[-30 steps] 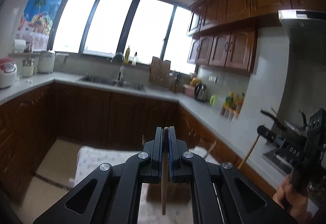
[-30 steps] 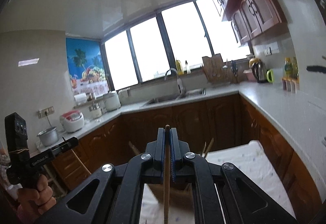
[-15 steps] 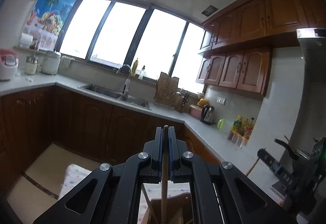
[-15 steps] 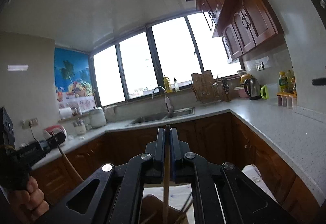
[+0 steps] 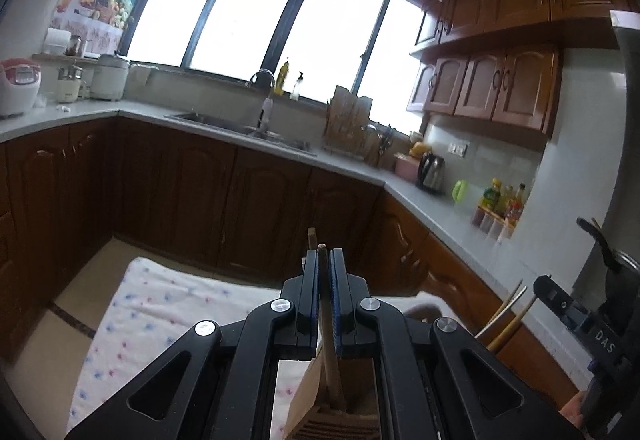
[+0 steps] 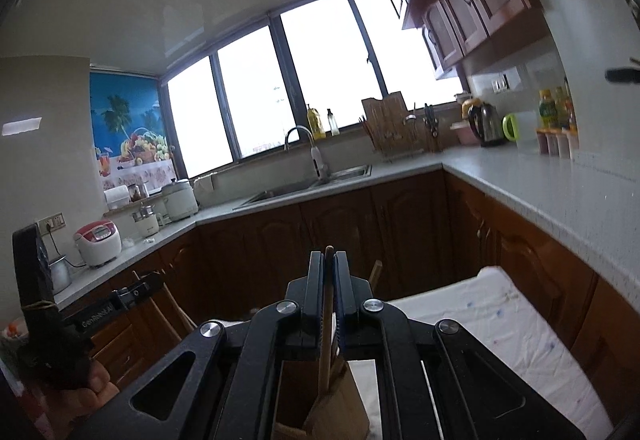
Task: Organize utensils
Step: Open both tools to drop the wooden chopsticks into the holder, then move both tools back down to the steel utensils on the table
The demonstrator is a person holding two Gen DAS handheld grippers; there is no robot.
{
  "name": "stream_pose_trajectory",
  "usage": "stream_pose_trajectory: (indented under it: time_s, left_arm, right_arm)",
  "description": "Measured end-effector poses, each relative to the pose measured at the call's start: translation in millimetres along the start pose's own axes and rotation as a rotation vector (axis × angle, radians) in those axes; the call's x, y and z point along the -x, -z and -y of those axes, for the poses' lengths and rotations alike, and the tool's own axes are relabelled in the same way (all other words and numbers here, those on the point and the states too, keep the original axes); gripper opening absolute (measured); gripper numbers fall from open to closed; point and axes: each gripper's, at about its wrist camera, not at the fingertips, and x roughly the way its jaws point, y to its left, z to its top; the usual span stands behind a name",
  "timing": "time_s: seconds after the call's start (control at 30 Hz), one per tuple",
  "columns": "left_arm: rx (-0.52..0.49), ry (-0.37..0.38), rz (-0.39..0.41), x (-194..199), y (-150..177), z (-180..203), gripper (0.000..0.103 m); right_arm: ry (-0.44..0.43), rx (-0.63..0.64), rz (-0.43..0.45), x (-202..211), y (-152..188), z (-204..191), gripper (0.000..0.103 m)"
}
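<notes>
My left gripper (image 5: 324,256) is shut on a thin wooden stick utensil (image 5: 329,352); its lower end reaches into a brown wooden utensil holder (image 5: 308,400) just below the fingers. My right gripper (image 6: 329,260) is shut on another wooden stick utensil (image 6: 326,352) that reaches down into the same wooden holder (image 6: 340,412). Each gripper shows in the other's view: the right one (image 5: 576,316) with sticks beside it, the left one (image 6: 120,300) at left.
A table with a white dotted cloth (image 5: 160,304) stands under the holder; the cloth also shows in the right wrist view (image 6: 500,324). Dark wood cabinets (image 5: 200,192), grey counters (image 6: 540,184), a sink (image 5: 240,124), kettle (image 5: 431,170) and rice cookers (image 6: 98,242) surround it.
Both grippers tilted up toward the ceiling half a second ago and have come back down; the table cloth and the wooden holder are in view again below the fingers. Both stay shut.
</notes>
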Motion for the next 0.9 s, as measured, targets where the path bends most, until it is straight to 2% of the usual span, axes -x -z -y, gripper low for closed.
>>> stream_pose_trajectory:
  time_s: [0.13, 0.4, 0.47, 0.5, 0.6, 0.63, 0.67, 0.7, 0.8, 0.83, 0.9]
  left_arm:
    - [-0.034, -0.013, 0.008, 2, -10, 3, 0.005]
    - [-0.044, -0.013, -0.054, 5, -27, -2, 0.005]
    - [-0.048, -0.017, -0.062, 6, -30, -5, 0.009]
    - [-0.046, -0.018, -0.065, 7, -29, -6, 0.017]
    - [-0.026, -0.031, -0.06, 12, -32, -9, 0.053]
    - [-0.022, -0.032, -0.052, 16, -34, -9, 0.059]
    - [-0.019, -0.038, -0.051, 19, -33, -9, 0.063]
    - [-0.016, -0.042, -0.051, 23, -32, -9, 0.071]
    - [-0.002, -0.047, -0.044, 45, -32, -11, 0.084]
    - [0.003, -0.055, -0.047, 53, -29, -12, 0.089]
    - [0.017, -0.066, -0.046, 74, -25, -16, 0.092]
  right_arm:
    - [-0.005, 0.004, -0.006, 1, 0, 2, 0.005]
    - [-0.007, 0.002, -0.049, -7, -7, 6, 0.005]
    - [-0.01, 0.014, -0.055, -8, -6, 6, 0.01]
    - [-0.008, 0.014, -0.058, -8, -5, 6, 0.01]
    - [-0.005, -0.014, -0.066, -6, -3, 11, 0.016]
    - [-0.006, -0.031, -0.063, -3, -3, 13, 0.026]
    - [-0.01, -0.045, -0.054, 1, -3, 14, 0.041]
    - [-0.011, -0.058, -0.039, 7, -4, 16, 0.047]
    - [-0.014, -0.084, -0.007, 26, -7, 17, 0.073]
    - [-0.022, -0.088, 0.001, 33, -8, 17, 0.086]
    - [-0.028, -0.091, 0.008, 47, -7, 16, 0.092]
